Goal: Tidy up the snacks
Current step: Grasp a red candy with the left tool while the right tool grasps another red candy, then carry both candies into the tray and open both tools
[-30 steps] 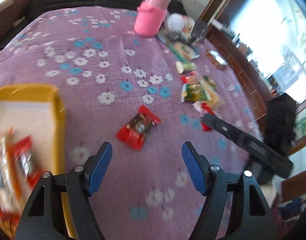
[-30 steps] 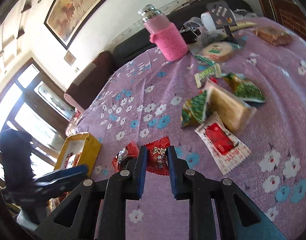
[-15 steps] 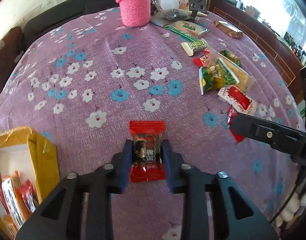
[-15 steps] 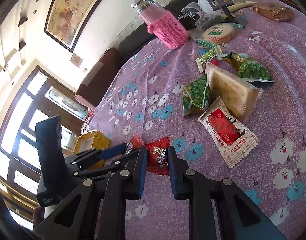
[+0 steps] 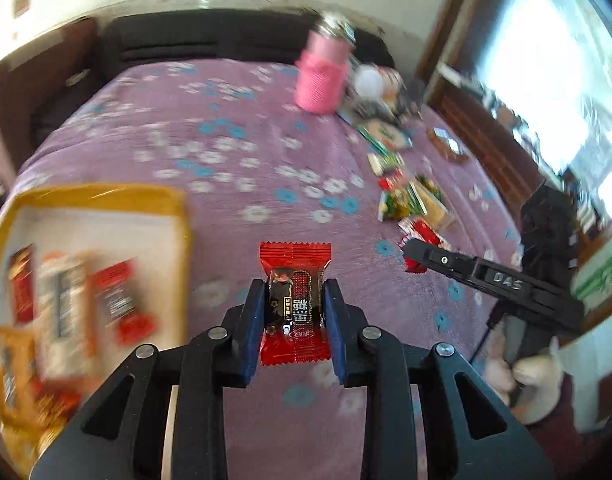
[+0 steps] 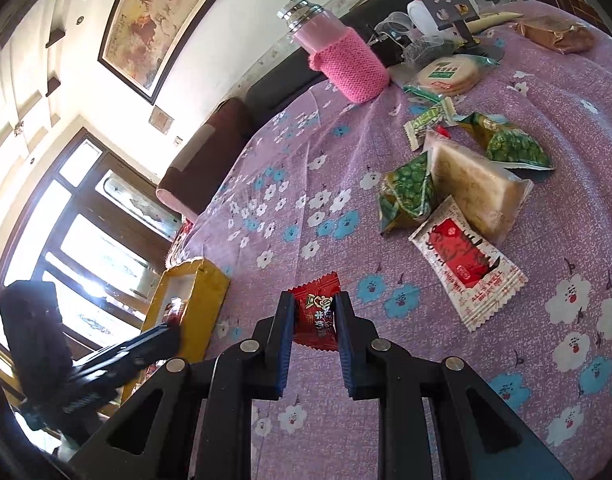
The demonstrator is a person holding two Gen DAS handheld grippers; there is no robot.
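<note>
Left hand-held gripper (image 5: pixel 293 316) clamped on red candy (image 5: pixel 294 300); right hand-held gripper (image 6: pixel 314 322) clamped on red sweet (image 6: pixel 316 314); yellow box (image 5: pixel 101 200) contents visible only from left wrist; open cloth between

The right gripper (image 5: pixel 416 252) is showing the raised letters "DAS" on its black arm. The red-and-white packet (image 6: pixel 468 262) and both red candy wrappers are carrying print too small to read.
</note>
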